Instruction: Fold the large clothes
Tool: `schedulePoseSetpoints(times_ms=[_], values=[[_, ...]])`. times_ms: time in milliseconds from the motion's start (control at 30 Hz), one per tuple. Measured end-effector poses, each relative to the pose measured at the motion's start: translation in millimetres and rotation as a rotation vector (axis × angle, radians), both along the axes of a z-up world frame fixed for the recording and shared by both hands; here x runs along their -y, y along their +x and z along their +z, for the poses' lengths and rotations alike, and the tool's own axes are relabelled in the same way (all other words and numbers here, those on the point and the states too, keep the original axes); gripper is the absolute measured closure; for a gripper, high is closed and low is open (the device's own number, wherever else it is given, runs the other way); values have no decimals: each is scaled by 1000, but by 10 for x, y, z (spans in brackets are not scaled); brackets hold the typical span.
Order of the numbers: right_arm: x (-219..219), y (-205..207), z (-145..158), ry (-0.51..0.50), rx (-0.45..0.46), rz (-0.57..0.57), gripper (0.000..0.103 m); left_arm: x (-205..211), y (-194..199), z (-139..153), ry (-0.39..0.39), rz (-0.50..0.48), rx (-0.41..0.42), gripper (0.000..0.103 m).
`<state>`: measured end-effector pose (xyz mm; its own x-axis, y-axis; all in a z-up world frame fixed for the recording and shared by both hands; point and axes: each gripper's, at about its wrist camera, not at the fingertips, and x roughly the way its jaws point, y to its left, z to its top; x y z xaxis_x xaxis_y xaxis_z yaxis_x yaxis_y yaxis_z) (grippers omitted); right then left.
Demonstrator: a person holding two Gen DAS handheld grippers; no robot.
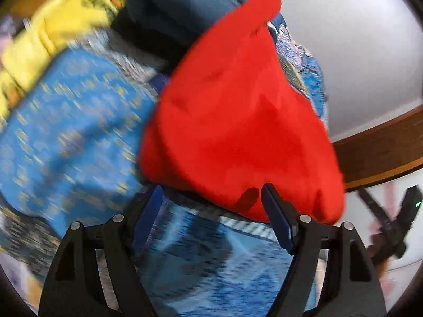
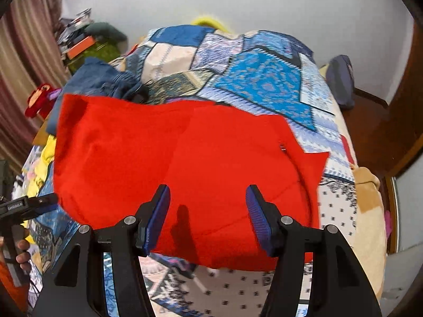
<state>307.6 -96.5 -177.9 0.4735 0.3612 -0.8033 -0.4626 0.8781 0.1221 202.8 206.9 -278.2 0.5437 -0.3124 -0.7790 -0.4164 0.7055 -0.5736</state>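
Observation:
A large red garment (image 2: 185, 163) lies spread on the patchwork bedspread (image 2: 264, 84), with a fold line down its middle. It also shows in the left wrist view (image 1: 238, 111), blurred by motion. My right gripper (image 2: 207, 195) is open, just above the garment's near edge, holding nothing. My left gripper (image 1: 211, 192) is open at the garment's side edge, its right pad (image 1: 275, 216) against the red cloth, nothing between the pads. The left gripper also shows at the left edge of the right wrist view (image 2: 29, 203).
A dark blue garment (image 2: 105, 82) lies crumpled beyond the red one. A yellow garment (image 1: 53, 34) lies at the far side. A tan blanket (image 2: 367, 200) hangs at the bed's right edge. A wooden bed frame (image 1: 383, 153) and white wall stand to the right.

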Motion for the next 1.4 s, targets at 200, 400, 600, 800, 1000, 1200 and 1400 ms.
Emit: schedulePoseSetpoints(times_ms=[200,400,600,800,1000,1200,1400], values=[[-202,-39,-209,-49,-24,39,48,47,52,-304,-158,67,-24,27],[-252,-59,-264,-49,-1,29,39,56,212,-297,-200,55,44,27],[-261,-31,-321,-28,-19,15,34,54,473,-414,-273,61,61,21],[-281,-44,-340,-30,-18,10,33,48,587,-478,-289,111,65,15],[-280,-60,-334,-34,-18,4,33,-36,626,-419,-357,223,99,25],[-288,-80,-288,-37,-27,10,33,68,737,-226,-134,256,63,81],[-364,-169,-34,-75,21,37,33,267,662,360,103,218,157,90]])
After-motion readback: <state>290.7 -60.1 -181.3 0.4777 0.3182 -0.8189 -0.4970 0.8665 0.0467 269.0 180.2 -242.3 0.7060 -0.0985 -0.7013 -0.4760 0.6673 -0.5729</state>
